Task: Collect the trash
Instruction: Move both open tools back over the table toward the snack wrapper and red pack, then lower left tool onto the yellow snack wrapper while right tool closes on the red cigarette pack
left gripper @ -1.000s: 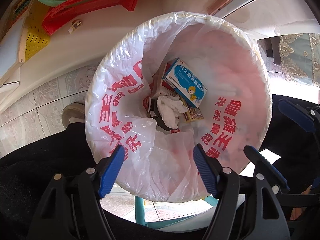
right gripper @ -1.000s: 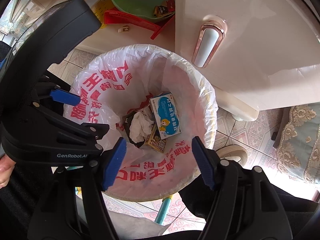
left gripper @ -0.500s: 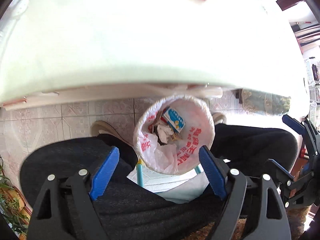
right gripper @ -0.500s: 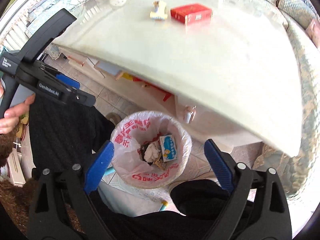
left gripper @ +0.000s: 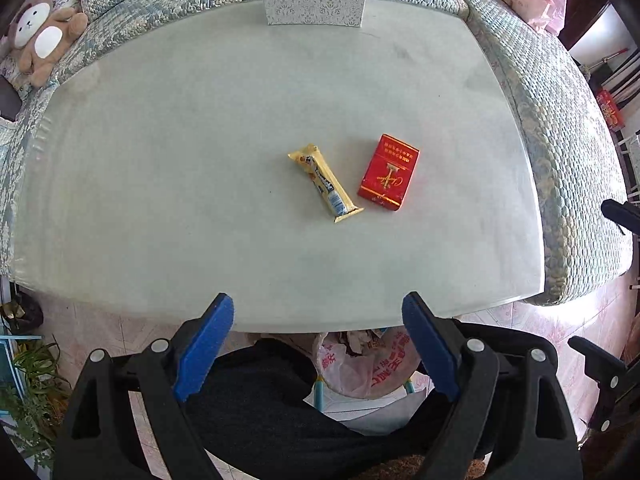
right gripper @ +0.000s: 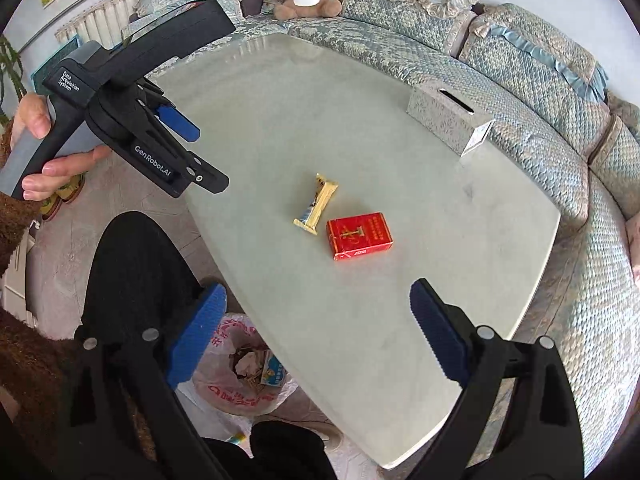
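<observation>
Jaws on both grippers, left [left gripper: 318, 346] & right [right gripper: 316, 332], just opened wide w/ nothing between, prob readying for wrapper [left gripper: 325, 182] and red pack [left gripper: 389, 173] on table [left gripper: 160, 200].

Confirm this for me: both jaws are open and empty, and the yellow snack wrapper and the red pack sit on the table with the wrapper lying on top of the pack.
One detail is wrong. The yellow snack wrapper lies beside the red pack, apart from it, not on top; the left wrist view shows bare table between them. The rest stands: both jaws are open and empty.
</observation>
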